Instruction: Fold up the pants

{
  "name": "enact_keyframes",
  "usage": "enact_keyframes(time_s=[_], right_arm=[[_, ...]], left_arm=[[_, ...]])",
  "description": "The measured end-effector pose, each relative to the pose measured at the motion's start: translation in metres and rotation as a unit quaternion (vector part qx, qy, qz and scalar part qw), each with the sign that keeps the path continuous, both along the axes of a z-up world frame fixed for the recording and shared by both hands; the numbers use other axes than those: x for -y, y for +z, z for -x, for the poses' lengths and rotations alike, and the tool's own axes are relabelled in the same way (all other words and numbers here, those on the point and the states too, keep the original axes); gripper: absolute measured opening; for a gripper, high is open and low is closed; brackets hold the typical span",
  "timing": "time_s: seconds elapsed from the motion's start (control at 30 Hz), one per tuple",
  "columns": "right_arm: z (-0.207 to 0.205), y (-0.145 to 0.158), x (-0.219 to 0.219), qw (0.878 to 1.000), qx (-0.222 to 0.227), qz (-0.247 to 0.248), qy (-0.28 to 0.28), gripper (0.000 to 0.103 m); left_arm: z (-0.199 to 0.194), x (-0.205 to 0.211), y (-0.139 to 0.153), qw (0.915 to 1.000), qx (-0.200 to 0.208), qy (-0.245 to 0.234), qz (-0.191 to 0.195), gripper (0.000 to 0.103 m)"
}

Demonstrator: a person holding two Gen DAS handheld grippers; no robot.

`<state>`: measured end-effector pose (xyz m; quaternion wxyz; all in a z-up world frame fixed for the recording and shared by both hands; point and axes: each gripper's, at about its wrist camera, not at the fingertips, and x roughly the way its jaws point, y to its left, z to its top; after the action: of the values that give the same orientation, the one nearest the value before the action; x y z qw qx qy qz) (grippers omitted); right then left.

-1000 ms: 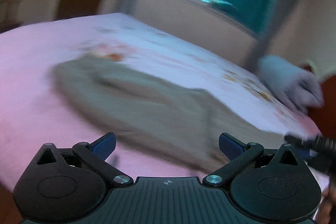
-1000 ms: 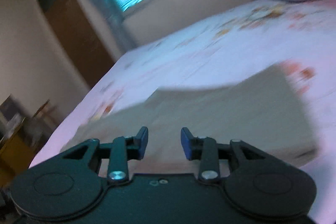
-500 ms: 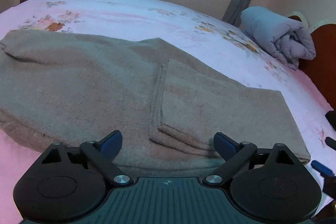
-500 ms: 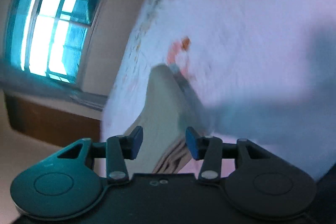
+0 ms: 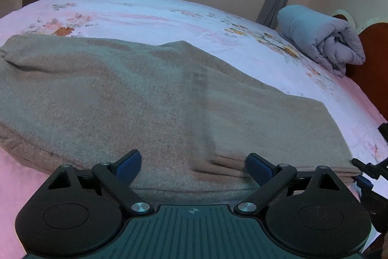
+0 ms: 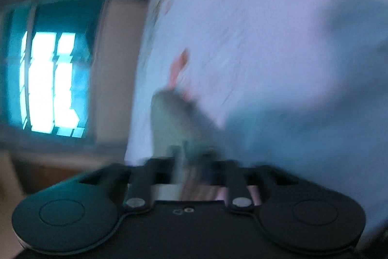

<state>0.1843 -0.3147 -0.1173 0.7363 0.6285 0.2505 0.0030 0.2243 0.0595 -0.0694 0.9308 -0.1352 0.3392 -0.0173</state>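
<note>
Both grippers at pants (image 5: 150, 98) near edge (right gripper (image 6: 191, 162) blurred).

no readable text, labels, brands or numbers in either view. only mark: a small compass-like cross emblem (image 5: 193, 211) moulded on the left gripper's ribbed dark grey plastic body, no lettering. right wrist view is too blurred to read anything.

One pair of pants (image 5: 150, 98), one bed (image 5: 169, 16), one rolled quilt (image 5: 322, 40), two grippers (image 5: 192, 165) (image 6: 191, 162)
</note>
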Motion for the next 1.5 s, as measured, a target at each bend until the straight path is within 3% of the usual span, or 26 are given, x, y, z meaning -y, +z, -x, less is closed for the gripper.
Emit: enact_keyframes(time_s=[0.03,0.13,0.2,0.33,0.57,0.6,0.67,0.8,0.93,1.0,1.03,1.07,1.1,1.27,1.37,1.5], right_arm=[[0.0,-0.006,0.003,1.0,-0.008,-0.018,-0.009,0.003],[-0.005,0.001,-0.002,1.0,-0.008,0.021,0.016,0.005],[-0.005,0.004,-0.001,0.999,-0.009,0.021,0.024,0.006],[-0.009,0.006,-0.002,0.998,-0.004,0.027,0.052,0.018],[-0.013,0.003,-0.003,0.998,-0.007,0.031,0.052,0.018],[-0.012,0.003,-0.002,0.998,-0.007,0.029,0.052,0.018],[-0.009,0.003,-0.001,0.998,-0.007,0.024,0.051,0.019],[-0.002,0.011,-0.003,0.998,0.006,0.032,0.059,0.036],[0.004,0.024,-0.002,0.995,0.017,0.062,0.072,0.062],[0.006,0.025,0.0,0.995,0.014,0.071,0.064,0.065],[0.004,0.024,0.002,0.996,0.01,0.065,0.061,0.065],[0.003,0.022,0.003,0.996,0.008,0.061,0.059,0.065],[0.002,0.021,0.004,0.997,0.008,0.059,0.057,0.065],[0.001,0.022,0.002,0.996,0.011,0.065,0.064,0.066],[0.002,0.021,0.001,0.995,0.013,0.065,0.069,0.066],[0.002,0.03,-0.001,0.993,0.017,0.074,0.085,0.067]], left_arm=[[0.0,0.002,0.001,1.0,0.0,0.002,-0.004,0.094],[0.001,0.001,0.0,1.0,0.001,0.005,-0.001,0.094],[0.003,0.003,0.002,1.0,0.006,0.006,-0.002,0.094],[0.018,-0.003,0.009,0.998,0.038,0.028,0.043,0.094],[0.004,0.001,0.006,0.9959,0.032,0.026,0.08,0.093],[0.002,0.004,0.006,0.9966,0.024,0.023,0.075,0.088],[0.004,0.005,0.008,0.9962,0.027,0.01,0.083,0.062],[0.006,0.008,-0.001,0.9964,0.017,0.008,0.083,0.061],[0.0,0.002,-0.005,0.9921,0.013,0.022,0.123,0.061],[-0.003,0.0,-0.007,0.9895,0.008,0.03,0.141,0.057],[-0.004,-0.002,-0.009,0.9887,0.001,0.037,0.145,0.035],[-0.004,-0.006,-0.013,0.9859,-0.005,0.042,0.162,0.024],[-0.004,-0.011,-0.016,0.9828,-0.008,0.045,0.179,0.021],[0.01,-0.02,-0.012,0.9818,0.018,0.04,0.184,0.018],[0.007,-0.022,-0.027,0.9827,-0.002,0.048,0.179,0.018],[0.007,-0.021,-0.029,0.9822,0.005,0.052,0.181,0.018]])
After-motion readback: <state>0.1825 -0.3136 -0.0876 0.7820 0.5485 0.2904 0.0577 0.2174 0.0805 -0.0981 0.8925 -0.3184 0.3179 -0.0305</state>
